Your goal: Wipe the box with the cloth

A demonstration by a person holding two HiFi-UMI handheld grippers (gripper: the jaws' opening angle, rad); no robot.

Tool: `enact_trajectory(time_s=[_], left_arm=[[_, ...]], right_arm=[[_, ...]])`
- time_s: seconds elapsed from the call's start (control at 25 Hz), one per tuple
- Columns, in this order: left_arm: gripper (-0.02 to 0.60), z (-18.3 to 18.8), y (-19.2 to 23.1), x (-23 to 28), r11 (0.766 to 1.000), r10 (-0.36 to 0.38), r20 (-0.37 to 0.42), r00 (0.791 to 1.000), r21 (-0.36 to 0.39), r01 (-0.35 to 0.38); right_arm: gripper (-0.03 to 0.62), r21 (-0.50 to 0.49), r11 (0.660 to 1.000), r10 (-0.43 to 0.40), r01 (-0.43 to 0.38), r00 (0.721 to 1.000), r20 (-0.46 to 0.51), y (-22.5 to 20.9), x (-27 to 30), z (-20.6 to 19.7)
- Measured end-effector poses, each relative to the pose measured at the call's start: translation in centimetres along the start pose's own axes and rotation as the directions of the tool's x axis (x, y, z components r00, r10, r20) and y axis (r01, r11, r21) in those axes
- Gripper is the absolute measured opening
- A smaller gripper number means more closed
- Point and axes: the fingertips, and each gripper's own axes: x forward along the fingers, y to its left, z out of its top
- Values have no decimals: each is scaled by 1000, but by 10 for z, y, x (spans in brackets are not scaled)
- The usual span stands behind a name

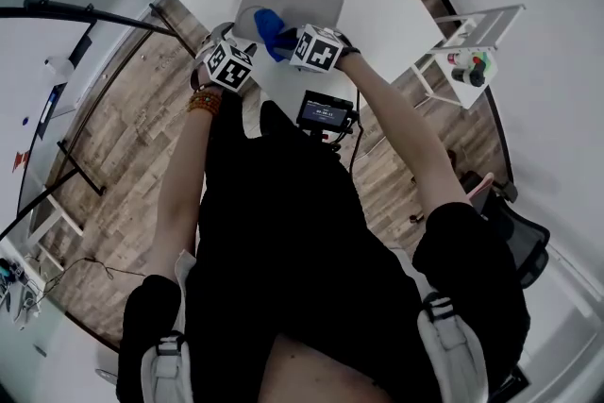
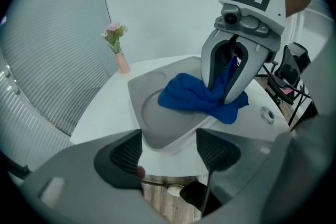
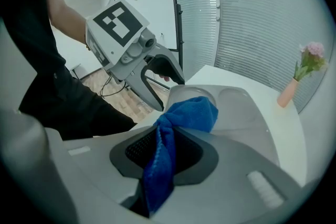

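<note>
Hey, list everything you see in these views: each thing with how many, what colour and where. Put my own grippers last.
box: one, grey, on the table in front of both grippers
cloth: one, blue, lying on the box, one end pinched in the right gripper
table: one, white, under the box
vase of flowers: one, pink vase, on the table beyond the box
small screen: one, black, at the table's near edge
rack: one, white, right of the table, red and green items on it
floor: wood planks, around the table
left gripper: one, grey, jaws apart and empty, at the box's near corner
right gripper: one, grey, jaws closed on the cloth
</note>
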Motion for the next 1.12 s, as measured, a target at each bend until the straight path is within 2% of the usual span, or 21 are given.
enact_trajectory(time_s=[0.12, 0.28, 0.36, 0.44, 0.52, 0.6, 0.68, 0.76, 0.84, 0.92, 1.04, 1.12], left_arm=[[327, -4, -1, -3, 1000, 4, 2, 1000, 4, -4], [310, -7, -6, -6, 1000, 23, -4, 1000, -10, -23], [304, -14, -6, -8, 999, 24, 10, 1000, -49, -23], [304, -19, 0, -13, 995, 44, 31, 999, -85, -41], [304, -21, 4, -16, 993, 65, 49, 997, -104, -60], [304, -18, 6, -17, 991, 68, 72, 995, -117, -60], [304, -14, 7, -16, 991, 58, 88, 994, -122, -47], [304, -10, 5, -15, 993, 44, 91, 995, -114, -33], [304, -6, 1, -13, 994, 32, 89, 995, -108, -22], [304, -1, -3, -11, 994, 30, 87, 996, -108, -20], [304, 3, -3, -12, 994, 38, 84, 996, -106, -29], [304, 5, -5, -12, 994, 35, 84, 996, -103, -26]], right_arm=[[104, 54, 994, 91, -94, 995, 50, 16, 0, 4], [101, 31, 959, 277, -281, 956, 101, 44, -22, -1], [101, 32, 955, 286, -294, 946, 154, 39, -37, 5], [101, 74, 972, 201, -224, 950, 238, 11, -55, 14], [103, 159, 982, 48, -102, 948, 313, -34, -73, 18], [103, 263, 965, -115, 22, 932, 344, -80, -83, 15], [103, 327, 935, -243, 140, 922, 302, -118, -80, 8], [104, 325, 911, -332, 253, 918, 216, -143, -70, -2], [110, 290, 897, -385, 333, 911, 147, -157, -58, -7], [118, 250, 892, -411, 376, 905, 109, -164, -47, -5], [120, 216, 896, -413, 387, 906, 90, -167, -29, 6], [118, 220, 905, -392, 364, 914, 101, -167, -20, 16]])
